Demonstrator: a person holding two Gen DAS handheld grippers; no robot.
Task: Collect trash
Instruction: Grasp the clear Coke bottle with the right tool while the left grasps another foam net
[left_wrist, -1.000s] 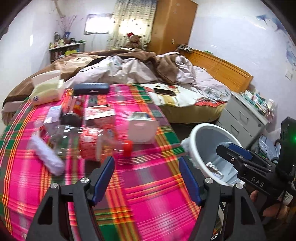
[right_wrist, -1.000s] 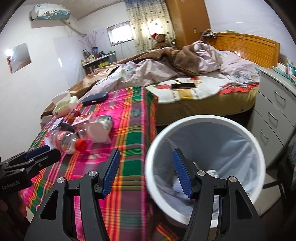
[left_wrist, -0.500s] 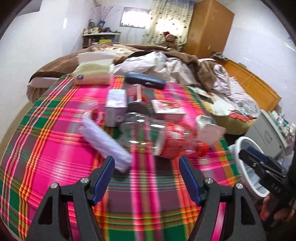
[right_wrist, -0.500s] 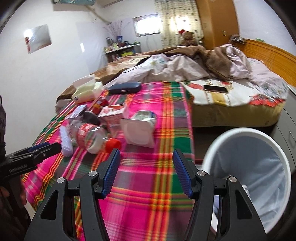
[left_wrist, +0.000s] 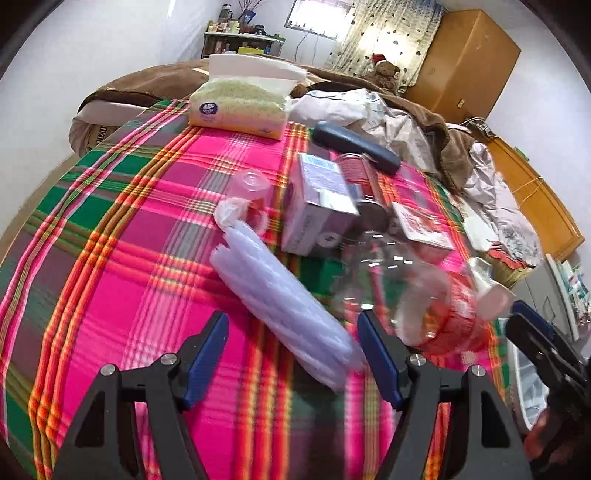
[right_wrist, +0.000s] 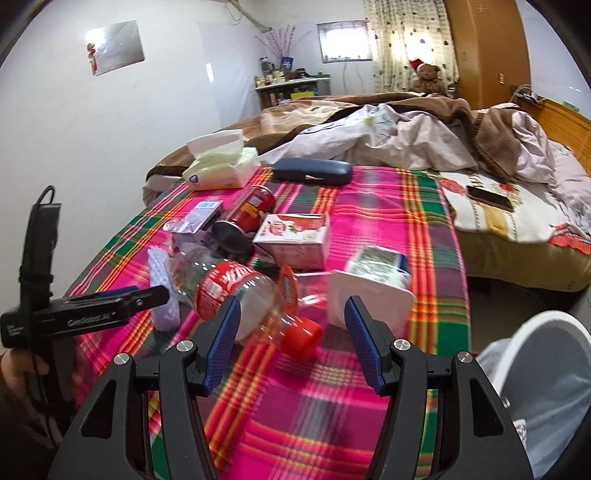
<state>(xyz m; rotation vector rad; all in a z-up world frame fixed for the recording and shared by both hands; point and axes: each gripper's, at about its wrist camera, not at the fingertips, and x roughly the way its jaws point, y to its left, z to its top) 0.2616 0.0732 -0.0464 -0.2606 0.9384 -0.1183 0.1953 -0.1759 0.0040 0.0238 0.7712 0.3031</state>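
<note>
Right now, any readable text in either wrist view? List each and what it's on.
"GenRobot.AI": white print on the side of the left hand-held gripper, seen from the right wrist view.
Plastic bottle: white characters on its red label, too blurred to read.
Tissue pack: round blue logo, too small to read.
Purple carton, red can and strawberry carton: print illegible.
Nothing else readable.

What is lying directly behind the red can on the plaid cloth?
Behind the red can lies a dark blue case, and left of that a tissue pack. The cloth strip between can and case is partly hidden by the can itself.
</note>
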